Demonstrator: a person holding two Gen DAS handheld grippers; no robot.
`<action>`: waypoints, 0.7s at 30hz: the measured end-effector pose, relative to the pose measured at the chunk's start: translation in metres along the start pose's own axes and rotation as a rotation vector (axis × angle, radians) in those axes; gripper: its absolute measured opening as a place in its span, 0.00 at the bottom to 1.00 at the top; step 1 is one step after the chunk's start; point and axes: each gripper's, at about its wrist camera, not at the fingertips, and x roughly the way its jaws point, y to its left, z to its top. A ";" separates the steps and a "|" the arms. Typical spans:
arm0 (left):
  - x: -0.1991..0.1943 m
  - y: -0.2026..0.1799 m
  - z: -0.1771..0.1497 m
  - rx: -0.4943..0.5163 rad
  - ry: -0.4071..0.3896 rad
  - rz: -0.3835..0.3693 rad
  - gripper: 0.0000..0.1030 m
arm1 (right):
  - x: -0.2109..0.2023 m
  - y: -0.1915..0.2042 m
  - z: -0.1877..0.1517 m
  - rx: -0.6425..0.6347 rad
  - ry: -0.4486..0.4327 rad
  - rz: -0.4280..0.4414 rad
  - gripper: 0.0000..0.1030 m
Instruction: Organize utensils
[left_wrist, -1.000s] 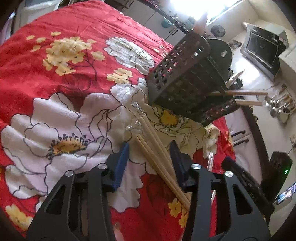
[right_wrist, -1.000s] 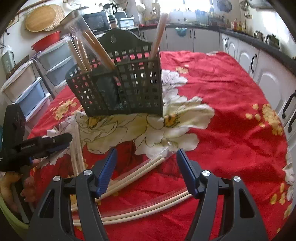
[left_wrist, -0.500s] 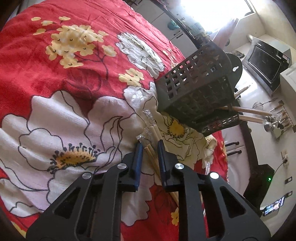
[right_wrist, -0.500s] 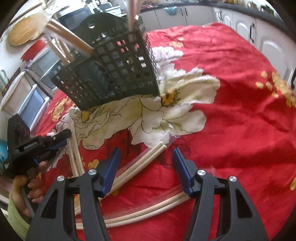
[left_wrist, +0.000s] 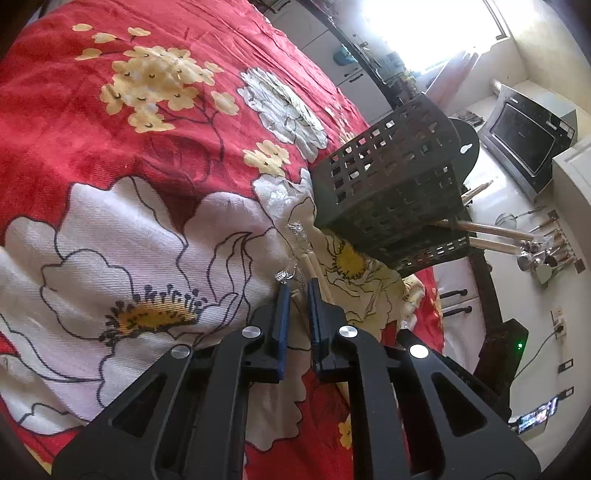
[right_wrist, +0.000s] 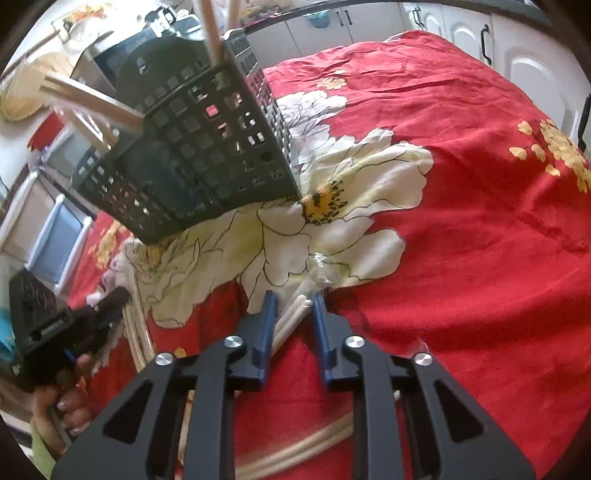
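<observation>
both claws (left_wrist: 297, 291) around wrapped chopsticks (right_wrist: 295, 308)

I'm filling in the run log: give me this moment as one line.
left gripper: shut on wrapped chopsticks | right gripper: closing around pale chopsticks | basket: on cloth

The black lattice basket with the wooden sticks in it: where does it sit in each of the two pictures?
Left wrist view: black lattice basket is right of centre, upper half, tipped toward the right.
Right wrist view: the basket is upper left, leaning left.
Shared landmark: the white flower with a yellow centre at its base.
</observation>
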 end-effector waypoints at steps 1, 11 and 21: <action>-0.002 0.001 0.000 -0.003 -0.002 -0.005 0.05 | -0.001 -0.001 0.001 0.014 -0.006 0.029 0.12; -0.037 -0.004 0.007 0.002 -0.077 -0.040 0.04 | -0.018 0.015 0.008 -0.001 -0.059 0.160 0.08; -0.081 -0.038 0.015 0.094 -0.199 -0.056 0.03 | -0.060 0.049 0.015 -0.111 -0.152 0.235 0.07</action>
